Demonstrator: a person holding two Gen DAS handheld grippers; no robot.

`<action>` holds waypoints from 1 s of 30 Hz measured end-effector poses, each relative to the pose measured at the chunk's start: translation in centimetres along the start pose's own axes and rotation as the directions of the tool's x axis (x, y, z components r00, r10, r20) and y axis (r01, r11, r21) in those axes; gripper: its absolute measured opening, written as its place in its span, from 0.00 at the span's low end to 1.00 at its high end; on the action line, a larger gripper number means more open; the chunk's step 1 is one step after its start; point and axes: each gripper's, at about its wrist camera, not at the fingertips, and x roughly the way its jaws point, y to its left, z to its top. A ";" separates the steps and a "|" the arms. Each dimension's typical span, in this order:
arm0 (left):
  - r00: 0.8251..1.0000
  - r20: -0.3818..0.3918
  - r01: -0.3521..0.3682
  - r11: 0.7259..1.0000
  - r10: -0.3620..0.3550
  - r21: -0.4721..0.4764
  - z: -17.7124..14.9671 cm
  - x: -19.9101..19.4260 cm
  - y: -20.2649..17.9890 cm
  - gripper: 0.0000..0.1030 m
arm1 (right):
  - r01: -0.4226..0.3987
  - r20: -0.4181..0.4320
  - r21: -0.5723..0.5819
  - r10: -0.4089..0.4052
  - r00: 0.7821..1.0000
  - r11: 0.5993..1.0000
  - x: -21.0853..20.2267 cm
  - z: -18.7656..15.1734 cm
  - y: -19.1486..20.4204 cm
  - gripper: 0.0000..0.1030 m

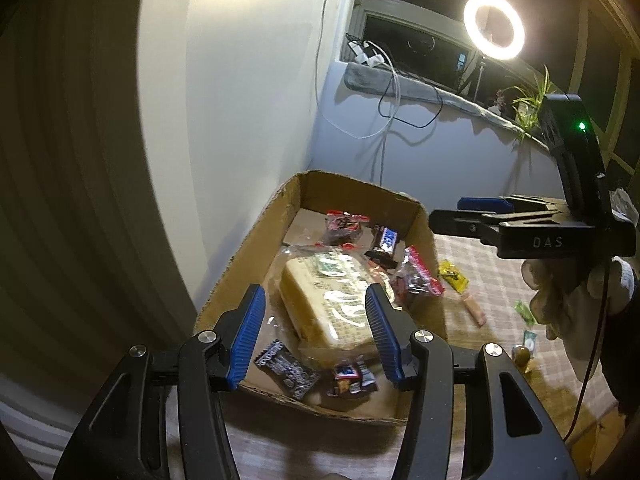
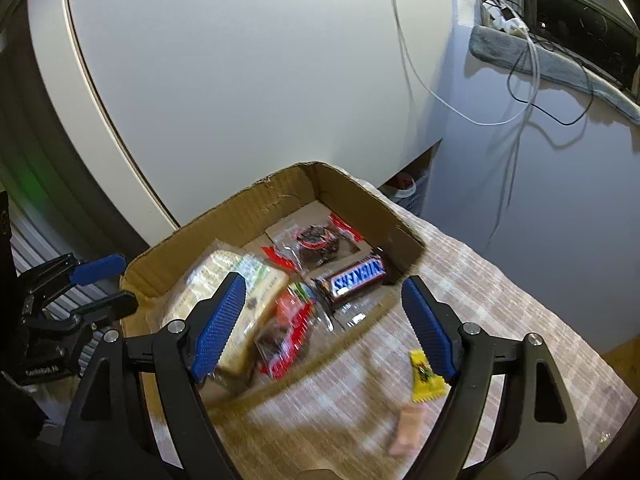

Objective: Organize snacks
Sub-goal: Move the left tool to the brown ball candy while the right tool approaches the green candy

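An open cardboard box (image 1: 248,240) (image 2: 248,200) holds a large pale wrapped cake (image 1: 332,300) (image 2: 224,280), a Snickers bar (image 1: 386,240) (image 2: 354,278), red-wrapped snacks (image 1: 344,226) (image 2: 286,332) and a dark packet (image 1: 286,372). My left gripper (image 1: 316,334) (image 2: 116,284) hovers open over the cake, its blue pads apart from the wrapper. My right gripper (image 2: 324,326) (image 1: 452,212), held by a gloved hand (image 1: 560,292), stands open and empty above the box's right wall. A yellow packet (image 2: 426,376) (image 1: 452,276) and a pink stick (image 2: 408,428) (image 1: 474,308) lie on the cloth outside the box.
The box sits on a checked tablecloth (image 2: 500,300) against a white wall (image 1: 240,100). Small green candies (image 1: 524,312) lie at the table's right. A ring light (image 1: 494,26), hanging cables (image 1: 384,92) and a window sill with a plant (image 1: 528,100) stand behind.
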 end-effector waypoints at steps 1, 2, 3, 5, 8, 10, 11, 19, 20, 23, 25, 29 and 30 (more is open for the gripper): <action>1.000 0.002 0.004 1.000 -0.004 0.001 0.0 -0.1 -0.2 0.50 | 0.004 0.000 0.001 -0.004 1.000 1.000 -0.4 -0.2 -0.3 0.80; 1.000 0.005 0.010 1.000 -0.010 0.004 0.0 -0.2 -0.5 0.50 | 0.009 0.001 0.003 -0.009 1.000 1.000 -0.9 -0.6 -0.6 0.80; 1.000 0.007 0.016 1.000 -0.016 0.009 0.0 -0.3 -0.9 0.50 | 0.016 0.002 0.008 -0.016 1.000 1.000 -1.6 -1.1 -1.1 0.80; 1.000 0.008 0.030 0.999 -0.030 0.020 -0.1 -0.4 -1.8 0.50 | 0.028 0.004 0.019 -0.028 1.000 0.999 -2.7 -1.9 -2.0 0.80; 0.998 0.004 0.056 0.998 -0.056 0.041 -0.2 -0.4 -3.3 0.50 | 0.041 0.004 0.039 -0.041 0.999 0.998 -4.4 -3.4 -3.4 0.80; 0.997 0.000 0.076 0.996 -0.076 0.056 -0.4 -0.4 -4.4 0.50 | 0.053 0.004 0.051 -0.053 0.999 0.997 -5.5 -4.6 -4.4 0.80; 0.996 -0.003 0.087 0.994 -0.087 0.065 -0.5 -0.3 -5.0 0.50 | 0.058 0.001 0.056 -0.058 0.998 0.997 -6.1 -5.3 -5.0 0.80; 0.983 -0.054 0.181 0.975 -0.175 0.132 -1.6 0.3 -10.3 0.50 | 0.100 -0.041 0.095 -0.096 0.995 0.990 -9.1 -10.4 -8.6 0.80; 0.981 -0.061 0.189 0.972 -0.182 0.141 -1.9 0.4 -11.1 0.50 | 0.102 -0.049 0.098 -0.098 0.994 0.990 -9.3 -10.9 -8.8 0.80; 0.973 -0.094 0.225 0.960 -0.212 0.166 -2.7 0.9 -13.1 0.50 | 0.116 -0.070 0.104 -0.109 0.992 0.988 -9.5 -12.6 -9.6 0.80; 0.968 -0.114 0.243 0.954 -0.225 0.178 -3.2 1.1 -14.3 0.50 | 0.117 -0.088 0.113 -0.108 0.990 0.987 -9.4 -13.5 -10.2 0.79; 0.954 -0.155 0.283 0.939 -0.255 0.198 -4.3 1.9 -16.6 0.49 | 0.119 -0.126 0.127 -0.103 0.987 0.985 -8.6 -14.8 -11.1 0.67; 0.951 -0.167 0.292 0.935 -0.261 0.203 -4.6 2.1 -17.1 0.47 | 0.118 -0.132 0.131 -0.100 0.986 0.984 -8.3 -15.0 -11.3 0.65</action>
